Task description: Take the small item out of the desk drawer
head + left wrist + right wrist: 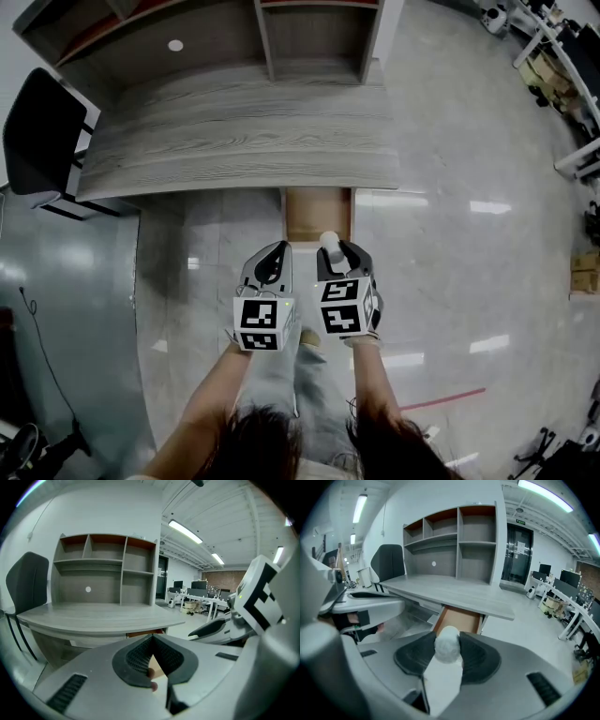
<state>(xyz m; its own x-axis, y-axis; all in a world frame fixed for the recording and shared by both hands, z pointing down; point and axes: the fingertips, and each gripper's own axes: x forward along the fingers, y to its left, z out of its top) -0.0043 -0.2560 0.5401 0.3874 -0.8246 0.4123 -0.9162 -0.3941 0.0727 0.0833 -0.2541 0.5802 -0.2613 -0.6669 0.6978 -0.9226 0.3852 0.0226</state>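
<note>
The right gripper had its fingers closed on the small white item, just above the open drawer under the table. The left gripper had its fingers together, empty. Pinched only at the tips, the rounded item could probably roll out if the grip eased.

Drawer: only its front stretch shows beyond the front edge of the desk — the rest of the inside lies under the top. White item: in the head view only a rounded tip clears the right gripper; its kind cannot be told. Round white mark on the back panel of the shelf unit: too small to identify. Left gripper view: pinkish blur low at centre — not identifiable.
</note>
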